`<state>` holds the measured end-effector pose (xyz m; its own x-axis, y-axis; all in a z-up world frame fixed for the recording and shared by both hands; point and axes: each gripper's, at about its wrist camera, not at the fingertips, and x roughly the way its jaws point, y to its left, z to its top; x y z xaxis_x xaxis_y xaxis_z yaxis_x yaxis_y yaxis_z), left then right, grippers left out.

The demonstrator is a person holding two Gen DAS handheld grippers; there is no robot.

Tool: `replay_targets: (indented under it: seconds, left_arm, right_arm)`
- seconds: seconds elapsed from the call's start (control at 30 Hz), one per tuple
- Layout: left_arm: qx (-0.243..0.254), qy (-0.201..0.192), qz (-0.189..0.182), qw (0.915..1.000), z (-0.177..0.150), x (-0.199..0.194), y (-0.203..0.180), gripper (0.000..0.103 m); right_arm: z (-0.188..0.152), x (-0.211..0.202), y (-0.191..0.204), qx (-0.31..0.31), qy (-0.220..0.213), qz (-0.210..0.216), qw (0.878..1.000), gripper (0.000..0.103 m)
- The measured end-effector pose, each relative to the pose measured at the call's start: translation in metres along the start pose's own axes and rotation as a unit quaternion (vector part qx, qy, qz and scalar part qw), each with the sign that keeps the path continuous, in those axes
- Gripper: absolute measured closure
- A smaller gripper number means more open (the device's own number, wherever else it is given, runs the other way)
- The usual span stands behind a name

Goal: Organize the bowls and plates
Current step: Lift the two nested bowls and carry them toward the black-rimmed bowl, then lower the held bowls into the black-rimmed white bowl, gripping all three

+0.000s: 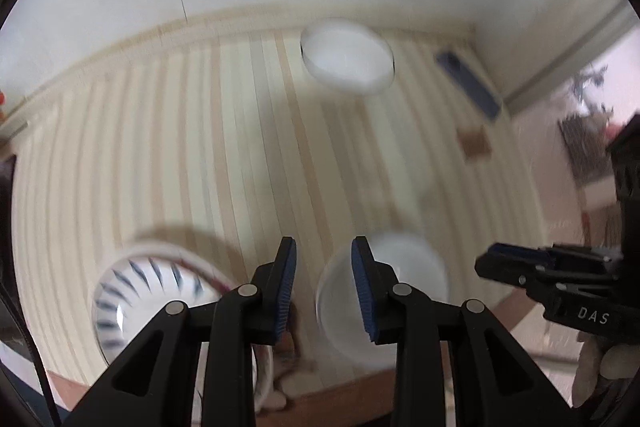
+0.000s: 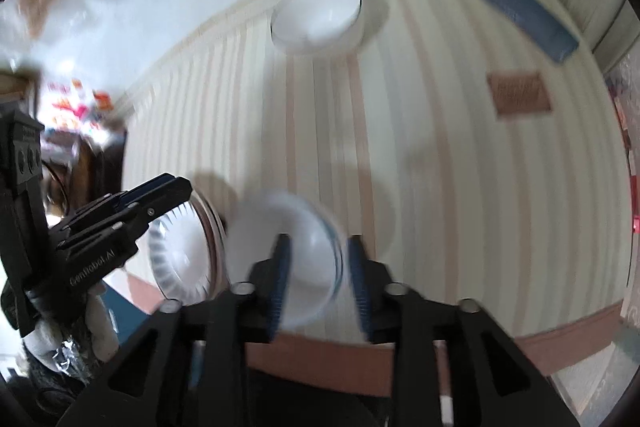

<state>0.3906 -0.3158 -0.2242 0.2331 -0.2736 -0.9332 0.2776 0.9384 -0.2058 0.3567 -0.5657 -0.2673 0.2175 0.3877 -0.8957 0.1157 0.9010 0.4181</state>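
A plain white bowl (image 2: pixel 288 263) sits low in the frame's centre in the right wrist view, blurred, between the fingers of the right claw (image 2: pixel 318 283), whose jaws stand wide; contact cannot be told. Just left of it lies a striped plate (image 2: pixel 180 259), under the left claw (image 1: pixel 324 287), open and empty. Another white bowl (image 2: pixel 318 15) rests at the upper centre of the striped tabletop (image 2: pixel 440 187), a blue phone (image 2: pixel 524 15) upper right.
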Motion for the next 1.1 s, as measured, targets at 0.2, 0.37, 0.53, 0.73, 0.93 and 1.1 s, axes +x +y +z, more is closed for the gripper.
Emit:
replay_targets:
  seconds: [0.2, 0.37, 0.53, 0.73, 0.93, 1.1]
  left_arm:
    - [-0.029, -0.021, 0.012, 0.9993, 0.082, 0.016, 0.015, 0.074]
    - [-0.041, -0.003, 0.012, 0.9991, 0.135, 0.067, 0.026, 0.074]
    - [-0.047, 0.029, 0.005, 0.9984, 0.160, 0.116, 0.030, 0.074]
    - [-0.055, 0.059, -0.029, 0.9963, 0.169, 0.157, 0.034, 0.074]
    - [-0.068, 0.064, -0.061, 0.9937, 0.167, 0.167, 0.035, 0.084]
    - [-0.070, 0.068, -0.063, 0.9932, 0.165, 0.164, 0.037, 0.084]
  right_arm:
    - [0.079, -0.008, -0.016, 0.035, -0.049, 0.012, 0.998, 0.058]
    - [0.142, 0.020, -0.034, 0.071, -0.060, 0.016, 0.996, 0.058]
    - [0.185, 0.060, -0.046, 0.090, -0.045, 0.024, 0.995, 0.058]
    - [0.208, 0.101, -0.050, 0.093, -0.021, 0.033, 0.995, 0.069]
    - [0.217, 0.113, -0.050, 0.086, -0.016, 0.033, 0.996, 0.083]
    - [0.214, 0.111, -0.052, 0.088, -0.014, 0.041, 0.995, 0.083]
